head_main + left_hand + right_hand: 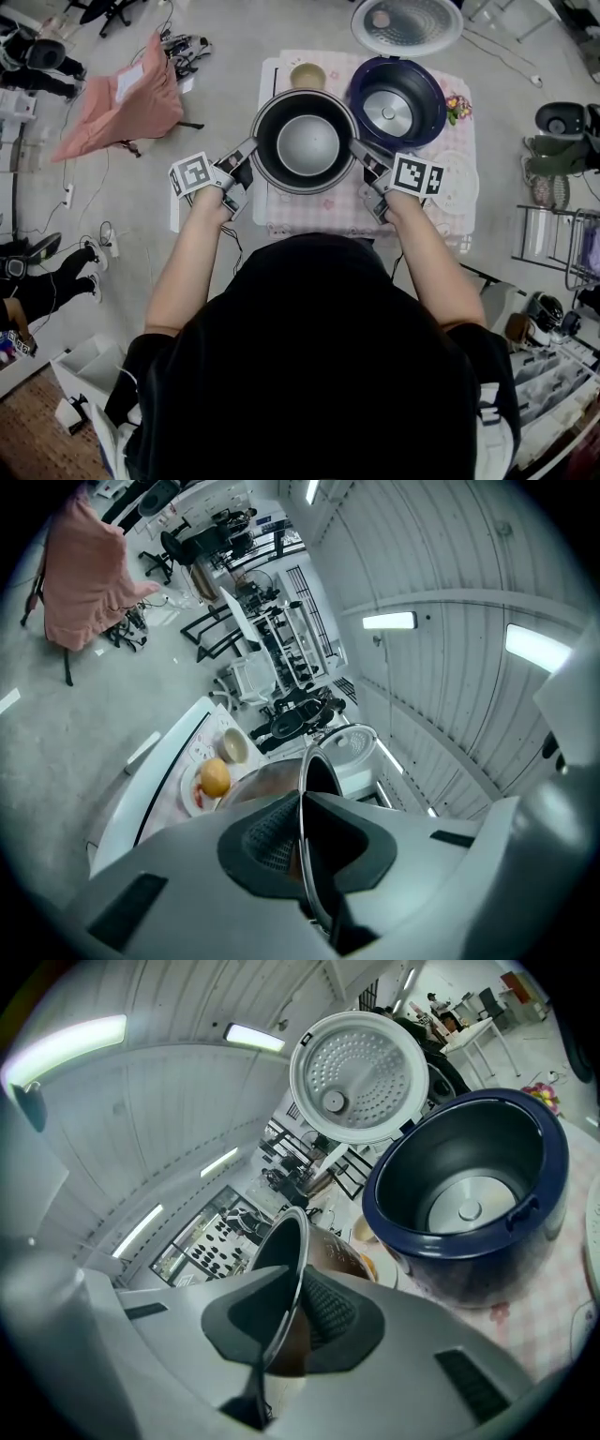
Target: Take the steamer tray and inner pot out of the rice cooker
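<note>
I hold the dark inner pot [305,141] over the table with both grippers on its rim. My left gripper [251,150] is shut on the rim's left side, and my right gripper [356,148] is shut on its right side. The thin metal rim [307,789] runs between the pads of the left gripper [302,841]. In the right gripper view the rim [286,1260] is likewise pinched by the right gripper [286,1321]. The blue rice cooker [397,101] stands behind and to the right, empty, with its lid [407,23] up. A white round steamer tray [457,183] lies on the table's right side.
The table has a pink checked cloth [300,214]. A small bowl [307,75] stands at the back, with a plate holding an orange fruit [214,778] near it. Flowers [457,108] sit beside the cooker. A pink-draped chair [122,103] stands on the floor to the left.
</note>
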The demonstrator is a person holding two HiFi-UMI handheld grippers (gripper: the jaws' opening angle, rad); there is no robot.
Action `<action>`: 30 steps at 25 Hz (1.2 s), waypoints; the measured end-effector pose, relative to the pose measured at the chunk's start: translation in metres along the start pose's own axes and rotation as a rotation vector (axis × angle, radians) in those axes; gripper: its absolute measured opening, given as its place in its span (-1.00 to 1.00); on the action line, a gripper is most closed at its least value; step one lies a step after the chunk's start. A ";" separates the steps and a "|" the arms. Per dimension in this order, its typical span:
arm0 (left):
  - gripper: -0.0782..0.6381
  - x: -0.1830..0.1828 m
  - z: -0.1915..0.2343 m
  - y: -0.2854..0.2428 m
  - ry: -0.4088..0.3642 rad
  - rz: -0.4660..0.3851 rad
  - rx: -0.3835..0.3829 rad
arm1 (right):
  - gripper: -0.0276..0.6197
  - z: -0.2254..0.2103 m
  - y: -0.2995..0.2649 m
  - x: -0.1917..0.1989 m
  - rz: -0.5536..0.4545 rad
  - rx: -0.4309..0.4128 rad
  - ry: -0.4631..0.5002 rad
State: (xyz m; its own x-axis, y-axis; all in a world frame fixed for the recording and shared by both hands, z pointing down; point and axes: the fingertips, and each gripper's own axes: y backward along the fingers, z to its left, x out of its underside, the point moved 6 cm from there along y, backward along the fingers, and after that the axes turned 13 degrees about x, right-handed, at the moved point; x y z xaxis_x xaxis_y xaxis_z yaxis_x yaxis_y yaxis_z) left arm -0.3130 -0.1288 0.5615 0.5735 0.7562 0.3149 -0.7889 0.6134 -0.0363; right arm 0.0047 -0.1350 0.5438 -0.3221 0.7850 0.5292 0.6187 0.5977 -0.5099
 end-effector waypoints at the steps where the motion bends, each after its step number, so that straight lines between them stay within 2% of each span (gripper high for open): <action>1: -0.68 0.000 0.004 -0.001 -0.017 0.013 0.009 | -0.77 -0.003 -0.001 0.003 0.004 0.006 -0.005; 8: -0.68 0.008 0.031 -0.001 0.020 0.060 -0.020 | -0.77 -0.020 -0.013 0.024 0.048 0.046 -0.038; 13: -0.68 0.037 0.044 0.000 0.046 0.088 -0.044 | -0.77 -0.040 -0.004 0.047 0.077 0.069 -0.058; 16: -0.68 0.051 0.050 0.001 0.090 0.095 -0.065 | -0.77 -0.051 -0.002 0.059 0.095 0.084 -0.067; 19: -0.68 0.059 0.062 0.001 0.075 0.117 -0.068 | -0.77 -0.060 -0.003 0.069 0.114 0.098 -0.076; 30: -0.68 0.080 0.094 0.000 0.129 0.149 -0.102 | -0.78 -0.088 -0.015 0.091 0.163 0.142 -0.103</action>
State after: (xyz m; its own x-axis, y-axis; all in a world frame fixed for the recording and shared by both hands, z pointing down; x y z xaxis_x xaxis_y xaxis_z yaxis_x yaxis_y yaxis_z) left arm -0.2880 -0.0899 0.6760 0.4813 0.8589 0.1753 -0.8441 0.5080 -0.1714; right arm 0.0290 -0.0871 0.6593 -0.3016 0.8812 0.3640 0.5639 0.4727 -0.6772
